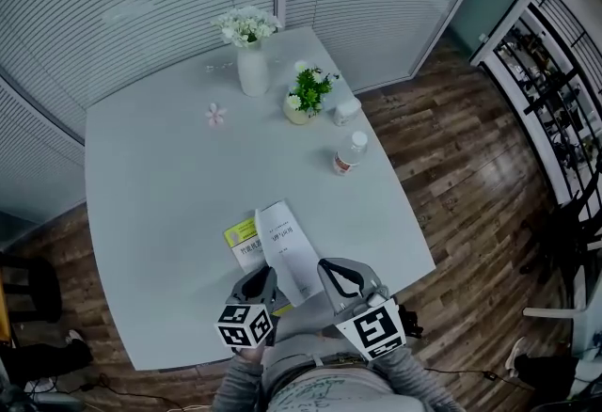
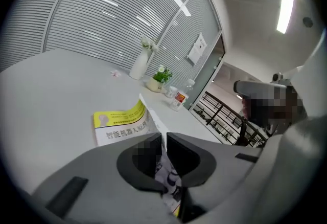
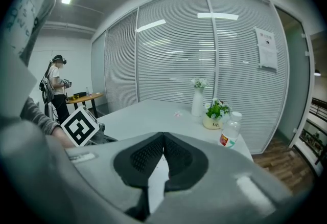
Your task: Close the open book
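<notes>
The open book lies near the table's front edge, its yellow cover flat on the top. A white page stands lifted and leans to the right. My left gripper is at the book's near left corner. In the left gripper view it is shut on that printed page, which runs up between the jaws. My right gripper hovers just right of the page. Its jaws meet at the tips with nothing clamped, and the white page shows below them.
At the far side of the white table stand a vase of white flowers, a small potted plant, a white jar and a plastic bottle. A pink flower lies there too. A person stands far left.
</notes>
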The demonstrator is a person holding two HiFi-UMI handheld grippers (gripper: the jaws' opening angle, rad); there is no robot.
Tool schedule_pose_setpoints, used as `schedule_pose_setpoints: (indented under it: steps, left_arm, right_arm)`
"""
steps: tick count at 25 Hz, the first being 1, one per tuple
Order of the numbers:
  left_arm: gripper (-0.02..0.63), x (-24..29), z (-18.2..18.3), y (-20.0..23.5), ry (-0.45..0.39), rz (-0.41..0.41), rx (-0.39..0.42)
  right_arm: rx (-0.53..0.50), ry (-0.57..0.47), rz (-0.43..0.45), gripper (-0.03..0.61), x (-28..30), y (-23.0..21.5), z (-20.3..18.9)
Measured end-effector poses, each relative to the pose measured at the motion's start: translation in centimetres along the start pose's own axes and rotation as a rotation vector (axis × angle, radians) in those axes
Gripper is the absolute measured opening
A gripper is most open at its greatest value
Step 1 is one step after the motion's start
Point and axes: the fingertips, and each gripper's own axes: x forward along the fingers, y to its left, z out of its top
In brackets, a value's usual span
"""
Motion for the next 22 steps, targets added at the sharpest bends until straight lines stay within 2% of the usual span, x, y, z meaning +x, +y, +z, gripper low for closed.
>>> schedule_pose_setpoints:
  steps: [5, 11, 22]
  left_arm:
    - [0.028, 2.8, 0.7, -3.4, -0.018, -0.097, -0.002]
    - [0.028, 6.5, 0.4, -5.6, -0.016, -0.141, -0.011]
    - [0.028, 10.7, -1.4, -4.8, 0.064, -0.081, -0.048]
  right_arm:
    - [0.005, 0.009, -0.006, 0.002, -0.1, -1.0, -0.4]
    - [0.016, 0.02, -0.021, 0.002, -0.6, -2.5, -1.1]
    - [0.031, 0.038, -0.045, 0.002, -1.1, -5.2, -2.2]
